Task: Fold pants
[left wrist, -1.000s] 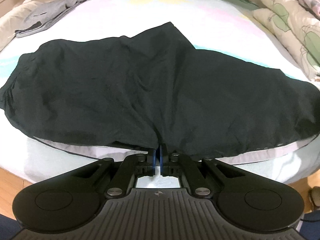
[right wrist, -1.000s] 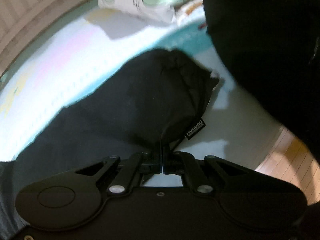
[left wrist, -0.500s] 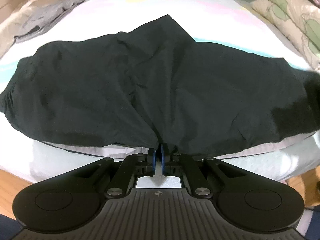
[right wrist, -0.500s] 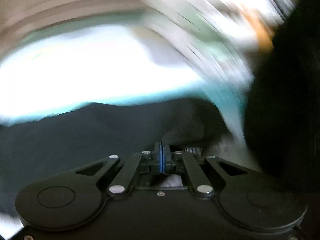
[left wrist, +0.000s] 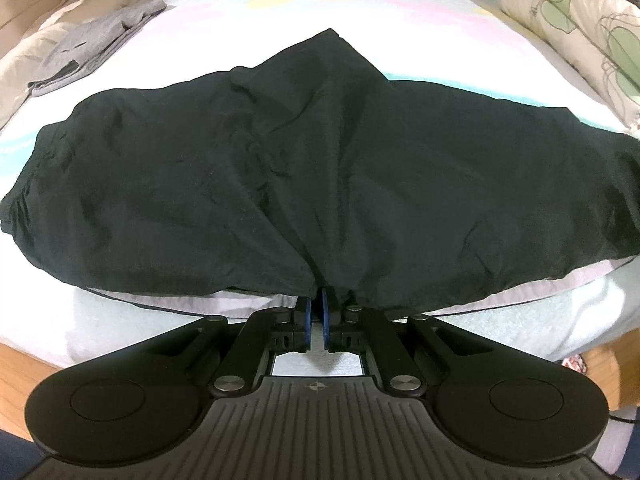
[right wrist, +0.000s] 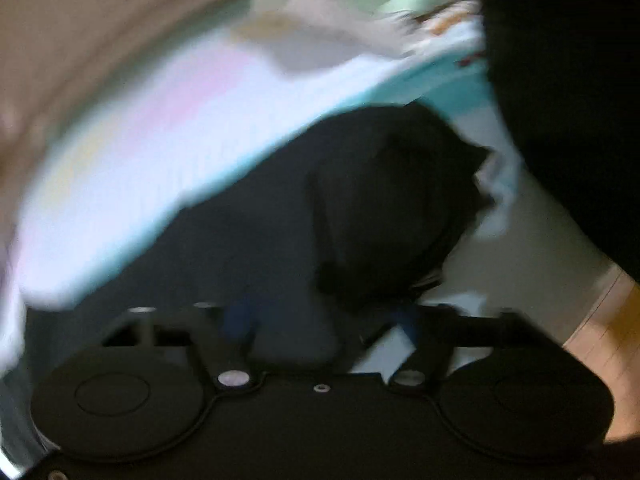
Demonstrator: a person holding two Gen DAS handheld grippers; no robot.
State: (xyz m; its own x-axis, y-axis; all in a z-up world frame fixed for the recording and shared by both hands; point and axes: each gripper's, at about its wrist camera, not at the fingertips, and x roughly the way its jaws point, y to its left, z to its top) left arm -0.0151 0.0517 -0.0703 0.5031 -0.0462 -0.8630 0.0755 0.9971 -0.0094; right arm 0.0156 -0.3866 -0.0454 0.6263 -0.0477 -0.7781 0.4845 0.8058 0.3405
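**Left pinch alone holds the fold steady**

Fingers of the left gripper point(left wrist: 319, 304) are clenched on the near edge of the black, thin, crinkled fabric pants point(left wrist: 320, 184), with creases fanning out from the pinch. The right gripper point(right wrist: 324, 320), blurred in its own view, shows its blue pads spread well apart, so it appears released, with a bunched dark end of the pants just beyond it.

The pants lie spread wide across the pastel-patterned bed sheet point(left wrist: 420, 28), reaching almost from the left side to the right, with a peak of cloth pointing to the far side. A folded grey garment point(left wrist: 96, 46) sits far left, floral pillows point(left wrist: 576, 28) far right.

Risks, as I judge them:
- A pull on the single near pinch could drag the whole garment toward the near bed edge and skew the layers.
- The bunched right end may stay crumpled if it is not flattened, spoiling the next fold.
- Slippery cloth might slide out of so small a bite.
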